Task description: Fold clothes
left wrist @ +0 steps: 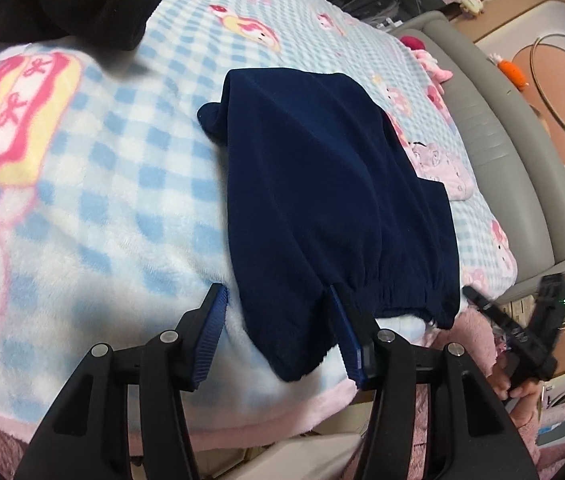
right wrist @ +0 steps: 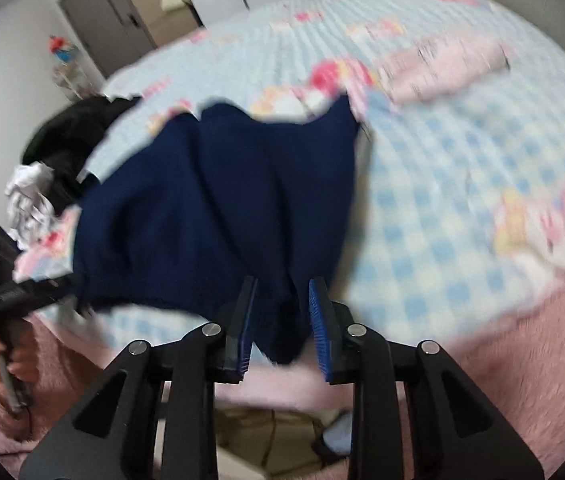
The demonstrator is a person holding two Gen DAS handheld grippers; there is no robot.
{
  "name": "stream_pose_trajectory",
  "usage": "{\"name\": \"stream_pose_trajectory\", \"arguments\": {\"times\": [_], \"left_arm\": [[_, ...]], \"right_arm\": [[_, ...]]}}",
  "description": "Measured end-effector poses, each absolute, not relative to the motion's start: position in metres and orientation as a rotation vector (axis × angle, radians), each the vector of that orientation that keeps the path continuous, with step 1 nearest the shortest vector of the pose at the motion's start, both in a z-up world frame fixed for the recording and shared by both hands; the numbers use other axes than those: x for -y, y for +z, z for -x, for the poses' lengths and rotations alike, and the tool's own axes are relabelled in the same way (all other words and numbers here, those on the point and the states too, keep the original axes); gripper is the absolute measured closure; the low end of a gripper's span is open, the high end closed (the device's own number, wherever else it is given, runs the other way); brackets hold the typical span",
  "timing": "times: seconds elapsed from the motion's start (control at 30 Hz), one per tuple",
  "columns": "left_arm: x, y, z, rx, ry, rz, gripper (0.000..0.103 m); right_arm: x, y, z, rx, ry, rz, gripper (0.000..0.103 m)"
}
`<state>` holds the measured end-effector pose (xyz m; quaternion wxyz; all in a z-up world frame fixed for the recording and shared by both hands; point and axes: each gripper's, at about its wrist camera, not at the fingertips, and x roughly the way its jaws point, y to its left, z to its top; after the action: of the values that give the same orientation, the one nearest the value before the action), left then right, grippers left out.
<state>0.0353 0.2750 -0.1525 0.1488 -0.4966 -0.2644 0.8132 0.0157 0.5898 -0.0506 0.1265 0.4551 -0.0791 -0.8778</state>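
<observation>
Two grippers were held over the bed's near edge. The left gripper (left wrist: pixel 278 316) was spread wide, nothing pinched, a corner of the navy garment (left wrist: pixel 322 184) lying between its pads. The right gripper (right wrist: pixel 282 320) stood partly open around another hanging corner, contact unclear through blur. The garment was spread on the checked blanket (left wrist: pixel 122 160), near black clothing (left wrist: pixel 82 0).

Each gripper, left gripper (left wrist: pixel 278 316) and right gripper (right wrist: pixel 282 320), is showing black linkage arms, silver pivot screws and blue ribbed pads (left wrist: pixel 211 336). The person is wearing a fluffy pink sleeve (right wrist: pixel 62 360).
</observation>
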Motion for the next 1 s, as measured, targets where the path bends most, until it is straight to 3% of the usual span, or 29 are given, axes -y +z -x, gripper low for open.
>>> {"name": "stream_pose_trajectory", "arguments": {"times": [0.13,0.27,0.37,0.47,0.53,0.6,0.7,0.8,0.93,1.0], "left_arm": [[-0.268,-0.146,-0.037,0.749,2.357,1.392,0.05],[-0.239,-0.13,-0.027,0.923,2.31,1.299,0.05],[-0.226,-0.132,0.005,1.026,2.211,1.29,0.048],[-0.224,-0.143,0.045,1.053,2.184,1.321,0.048],[-0.228,-0.141,0.061,1.024,2.234,1.307,0.051],[-0.233,-0.136,0.071,0.972,2.304,1.272,0.07],[-0.249,-0.118,0.072,0.819,2.382,1.179,0.079],[-0.266,-0.107,0.067,0.684,2.364,1.128,0.082],[-0.29,-0.111,0.058,0.55,2.3,1.152,0.082],[-0.29,-0.113,0.057,0.574,2.292,1.182,0.079]], "right_arm": [[-0.546,-0.038,-0.004,0.089,-2.528,-1.222,0.077],[-0.512,-0.038,0.003,-0.043,-2.458,-1.169,0.076],[-0.477,-0.027,0.026,-0.085,-2.376,-1.124,0.062],[-0.433,-0.042,0.067,-0.106,-2.325,-1.191,0.061],[-0.422,-0.06,0.081,-0.105,-2.316,-1.284,0.062],[-0.416,-0.079,0.09,-0.11,-2.307,-1.385,0.062],[-0.427,-0.09,0.089,-0.076,-2.29,-1.445,0.062],[-0.438,-0.073,0.088,-0.062,-2.32,-1.385,0.06],[-0.435,-0.043,0.09,0.024,-2.313,-1.264,0.033],[-0.424,-0.045,0.094,0.065,-2.269,-1.268,0.032]]}}
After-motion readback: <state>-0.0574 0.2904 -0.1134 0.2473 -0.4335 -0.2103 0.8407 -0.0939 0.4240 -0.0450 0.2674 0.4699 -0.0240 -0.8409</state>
